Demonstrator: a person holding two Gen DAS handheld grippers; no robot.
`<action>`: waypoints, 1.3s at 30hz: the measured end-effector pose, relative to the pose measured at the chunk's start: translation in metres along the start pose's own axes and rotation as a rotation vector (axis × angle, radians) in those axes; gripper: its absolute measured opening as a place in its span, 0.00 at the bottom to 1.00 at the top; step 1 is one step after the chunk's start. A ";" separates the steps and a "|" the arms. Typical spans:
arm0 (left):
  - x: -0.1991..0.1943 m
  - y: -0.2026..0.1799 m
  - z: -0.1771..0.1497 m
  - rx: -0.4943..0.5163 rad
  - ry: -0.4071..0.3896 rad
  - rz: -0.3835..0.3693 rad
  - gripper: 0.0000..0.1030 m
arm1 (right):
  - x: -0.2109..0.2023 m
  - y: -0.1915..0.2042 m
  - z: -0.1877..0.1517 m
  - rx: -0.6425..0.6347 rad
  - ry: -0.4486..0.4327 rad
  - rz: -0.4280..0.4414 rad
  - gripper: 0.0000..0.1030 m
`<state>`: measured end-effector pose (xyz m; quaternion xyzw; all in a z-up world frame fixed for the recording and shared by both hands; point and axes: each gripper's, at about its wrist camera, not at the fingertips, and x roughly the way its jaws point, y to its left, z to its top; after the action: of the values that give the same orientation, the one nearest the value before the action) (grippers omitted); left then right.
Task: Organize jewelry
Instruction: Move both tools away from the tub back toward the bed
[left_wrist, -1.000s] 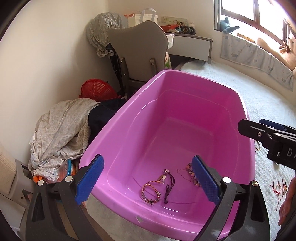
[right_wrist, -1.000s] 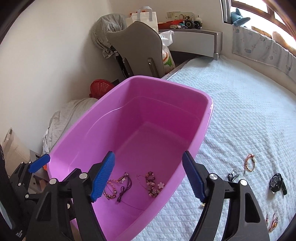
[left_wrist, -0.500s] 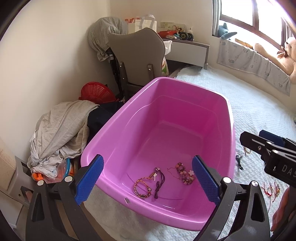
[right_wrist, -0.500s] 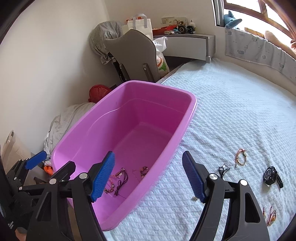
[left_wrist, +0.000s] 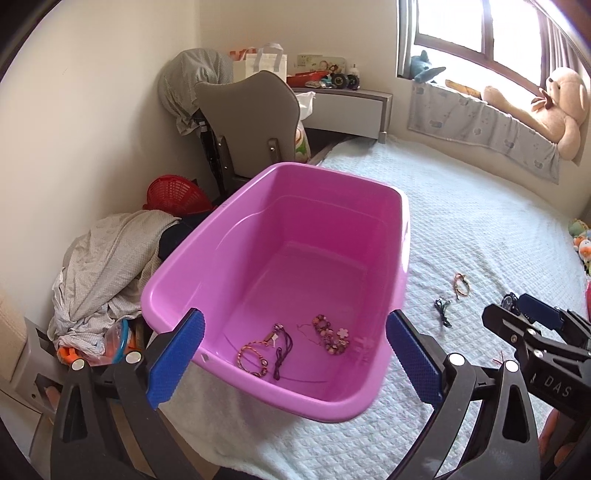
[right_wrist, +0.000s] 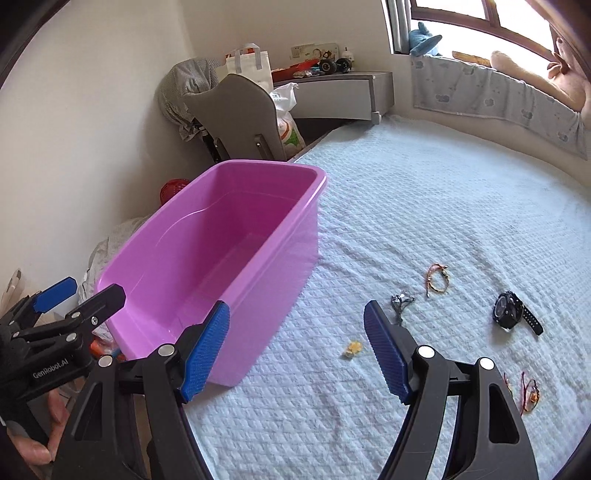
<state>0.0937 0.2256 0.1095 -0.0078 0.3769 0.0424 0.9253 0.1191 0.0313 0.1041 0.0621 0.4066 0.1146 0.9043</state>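
- Pink plastic tub (left_wrist: 400, 236) on the pale quilted bedspread (right_wrist: 424, 206), at the bed's left edge; it sits left of my right gripper.
- Inside it, near end: braided bracelet (left_wrist: 254, 353), dark cord piece (left_wrist: 282, 350), beaded bracelet with a flower charm (left_wrist: 330, 334), close together.
- On the bedspread, right of the tub: orange cord bracelet (right_wrist: 437, 282), small dark metal piece (right_wrist: 400, 301), black watch (right_wrist: 511, 310), red string bracelets (right_wrist: 526, 391), small yellow bit (right_wrist: 354, 348).
- My left gripper (left_wrist: 295, 360): blue pads spread wide, holding nothing, hovering at the tub's near end.
- My right gripper (right_wrist: 297, 350): pads wide apart, holding nothing, above the bedspread.
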 end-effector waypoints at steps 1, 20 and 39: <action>-0.002 -0.005 -0.002 0.004 0.000 -0.005 0.94 | -0.004 -0.005 -0.005 0.009 0.000 -0.003 0.70; -0.019 -0.116 -0.073 0.160 0.007 -0.170 0.94 | -0.091 -0.141 -0.141 0.222 -0.034 -0.206 0.72; 0.017 -0.188 -0.145 0.177 0.123 -0.237 0.94 | -0.109 -0.234 -0.217 0.345 -0.013 -0.310 0.73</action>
<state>0.0210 0.0333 -0.0097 0.0265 0.4316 -0.1011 0.8960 -0.0772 -0.2191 -0.0094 0.1533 0.4191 -0.0971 0.8896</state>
